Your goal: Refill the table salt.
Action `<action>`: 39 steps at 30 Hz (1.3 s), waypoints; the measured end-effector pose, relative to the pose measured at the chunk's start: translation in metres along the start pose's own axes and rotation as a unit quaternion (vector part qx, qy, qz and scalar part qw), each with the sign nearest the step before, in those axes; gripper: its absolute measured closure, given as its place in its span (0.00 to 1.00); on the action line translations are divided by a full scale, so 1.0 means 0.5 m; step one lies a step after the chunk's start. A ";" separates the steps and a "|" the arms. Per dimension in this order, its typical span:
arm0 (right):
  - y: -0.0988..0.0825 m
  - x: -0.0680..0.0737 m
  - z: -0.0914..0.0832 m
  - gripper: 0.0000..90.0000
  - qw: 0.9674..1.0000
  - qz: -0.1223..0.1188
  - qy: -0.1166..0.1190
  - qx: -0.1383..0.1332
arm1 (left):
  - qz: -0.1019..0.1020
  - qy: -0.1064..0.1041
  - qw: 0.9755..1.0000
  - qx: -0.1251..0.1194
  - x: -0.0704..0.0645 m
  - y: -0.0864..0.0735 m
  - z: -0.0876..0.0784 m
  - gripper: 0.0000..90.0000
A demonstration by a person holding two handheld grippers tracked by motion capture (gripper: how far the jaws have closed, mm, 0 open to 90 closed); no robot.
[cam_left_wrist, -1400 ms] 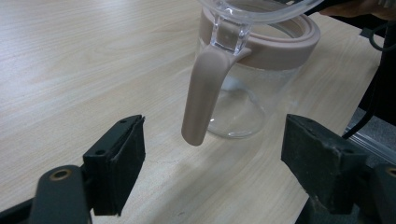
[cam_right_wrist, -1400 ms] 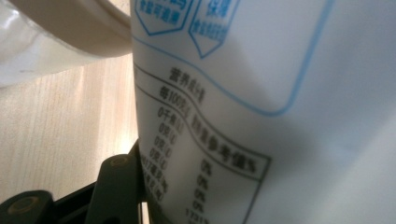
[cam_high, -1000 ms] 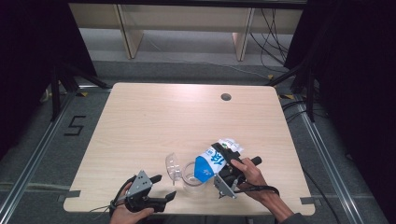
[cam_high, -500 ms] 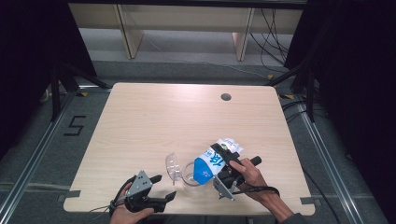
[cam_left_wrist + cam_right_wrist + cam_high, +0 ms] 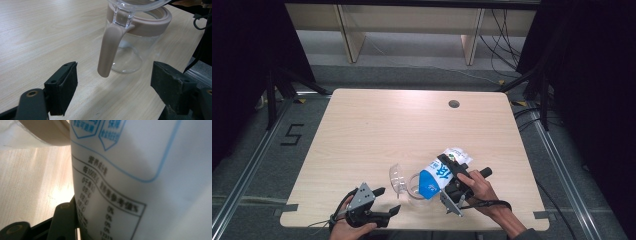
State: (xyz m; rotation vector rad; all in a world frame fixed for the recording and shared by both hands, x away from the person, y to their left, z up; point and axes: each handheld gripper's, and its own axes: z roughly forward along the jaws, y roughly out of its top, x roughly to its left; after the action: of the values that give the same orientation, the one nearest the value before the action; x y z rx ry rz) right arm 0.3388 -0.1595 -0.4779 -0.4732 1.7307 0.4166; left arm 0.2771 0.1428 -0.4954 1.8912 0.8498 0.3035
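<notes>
The light wooden table point(image 5: 377, 130) carries a round cable hole point(image 5: 454, 104) near its far edge, and the floor to its left bears a black mark shaped like a "5" point(image 5: 292, 134). Toward the near edge, the blue-and-white pouch point(image 5: 443, 170) is tipped so that its blue end hangs over the mouth of the clear glass pitcher point(image 5: 414, 186), which stands on the table between the two hands. The pouch shows large white characters on the blue part; in the right gripper view its white side carries blue shield outlines and a printed nutrition table, with "100" in the heading and a column of "0%" entries, the rest too blurred to read. The right gripper point(image 5: 453, 176) is clamped around the pouch, one black jaw pressed flat against the printed side. The pitcher has a beige band at its rim, a beige handle point(image 5: 108, 51) and a clear lid point(image 5: 397, 176) swung open. The left gripper point(image 5: 113, 86) rests at the near edge, jaws spread wide and holding nothing, the handle just ahead of them.
</notes>
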 end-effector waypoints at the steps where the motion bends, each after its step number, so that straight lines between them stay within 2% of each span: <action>1: 0.001 -0.007 0.002 0.54 1.000 -0.025 -0.004 -0.008 | -0.004 0.000 1.000 0.000 -0.001 0.000 0.001 0.24; 2: -0.001 0.003 -0.001 0.54 1.000 0.010 0.002 0.007 | -0.004 0.000 1.000 -0.001 -0.001 0.000 0.001 0.24; 3: -0.001 0.003 -0.001 0.54 1.000 0.010 0.002 0.007 | -0.005 0.000 1.000 -0.001 -0.001 0.000 0.001 0.24; 5: 0.000 -0.003 0.001 0.54 1.000 -0.014 0.000 0.001 | 0.003 0.000 1.000 0.000 0.001 0.000 0.000 0.24; 6: 0.000 -0.004 0.001 0.54 1.000 -0.018 0.000 -0.001 | 0.002 0.000 1.000 0.000 0.001 0.000 0.000 0.24; 7: -0.001 0.002 0.000 0.54 1.000 -0.004 -0.001 0.007 | -0.005 0.000 1.000 -0.001 0.000 0.000 0.001 0.24; 9: 0.000 0.002 -0.002 0.54 1.000 -0.005 0.000 0.014 | -0.005 0.000 1.000 -0.001 -0.001 0.000 0.001 0.24; 10: 0.001 -0.007 0.000 0.54 0.999 -0.034 -0.005 0.004 | -0.004 0.000 1.000 -0.001 -0.001 0.000 0.001 0.24; 11: 0.001 -0.008 0.001 0.54 0.999 -0.037 -0.009 -0.003 | -0.004 0.000 1.000 -0.001 -0.001 0.000 0.001 0.24; 12: 0.000 -0.001 -0.001 0.54 1.000 -0.013 -0.006 0.005 | -0.005 0.000 1.000 -0.001 -0.001 0.000 0.001 0.24; 15: -0.001 -0.004 -0.001 0.54 1.000 -0.027 -0.006 0.004 | -0.005 0.000 1.000 -0.001 0.000 -0.001 0.001 0.24; 17: 0.000 -0.002 -0.002 0.54 1.000 -0.019 -0.007 0.008 | -0.005 0.000 1.000 -0.001 0.000 -0.001 0.001 0.24; 18: 0.000 -0.002 -0.001 0.54 1.000 -0.022 -0.007 0.008 | -0.005 0.000 1.000 -0.001 0.000 0.000 0.001 0.24; 19: 0.001 -0.008 0.000 0.54 0.999 -0.044 -0.011 0.002 | -0.005 0.000 1.000 -0.001 -0.001 0.000 0.001 0.24; 20: 0.001 0.001 -0.001 0.54 1.000 -0.021 -0.007 0.011 | -0.005 0.001 1.000 -0.001 0.000 0.000 0.001 0.24; 23: 0.001 0.001 0.000 0.54 0.999 -0.030 -0.008 0.009 | -0.005 0.000 1.000 -0.002 0.000 0.000 0.001 0.24; 24: 0.001 0.003 -0.001 0.54 1.000 -0.028 -0.006 0.010 | 0.001 0.002 1.000 -0.001 0.001 0.000 0.000 0.24; 25: 0.003 -0.002 0.001 0.54 0.999 -0.047 -0.010 0.002 | 0.003 0.003 1.000 0.000 0.001 0.001 -0.001 0.24; 26: 0.003 -0.004 0.003 0.54 0.998 -0.056 -0.012 -0.007 | -0.008 0.003 1.000 -0.003 -0.001 0.000 0.000 0.24; 27: 0.004 -0.003 0.002 0.54 0.998 -0.058 -0.013 -0.003 | -0.008 0.003 1.000 -0.003 -0.001 0.000 0.000 0.24; 28: 0.004 -0.003 0.002 0.54 0.998 -0.060 -0.015 -0.006 | 0.004 0.003 1.000 0.001 0.001 0.001 -0.001 0.24; 29: 0.004 -0.003 0.002 0.54 0.998 -0.060 -0.015 -0.006 | 0.003 0.003 1.000 0.000 0.001 0.001 -0.001 0.24; 30: 0.003 0.004 0.000 0.54 0.999 -0.037 -0.010 0.003 | 0.002 0.003 1.000 0.000 0.001 0.001 -0.001 0.24; 32: 0.003 0.004 0.001 0.54 0.999 -0.043 -0.013 0.001 | 0.005 0.004 1.000 0.002 0.002 0.001 -0.002 0.23; 34: 0.003 0.005 -0.002 0.54 0.999 -0.047 -0.006 0.012 | 0.004 0.001 1.000 -0.001 0.003 0.001 -0.001 0.23; 36: 0.003 0.003 0.000 0.55 0.999 -0.048 -0.015 0.006 | 0.004 0.003 1.000 0.001 0.002 0.001 -0.002 0.23; 37: 0.003 0.003 0.000 0.55 0.999 -0.048 -0.015 0.006 | -0.004 0.005 1.000 0.001 0.000 0.000 -0.001 0.23; 39: 0.003 0.004 -0.001 0.55 0.999 -0.049 -0.016 0.009 | 0.001 0.003 1.000 -0.002 0.001 0.001 -0.001 0.23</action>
State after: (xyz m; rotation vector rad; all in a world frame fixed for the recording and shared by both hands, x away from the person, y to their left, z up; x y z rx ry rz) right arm 0.3372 -0.1588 -0.4795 -0.5331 1.6712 0.3378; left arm 0.2773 0.1431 -0.4949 1.8892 0.8509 0.3131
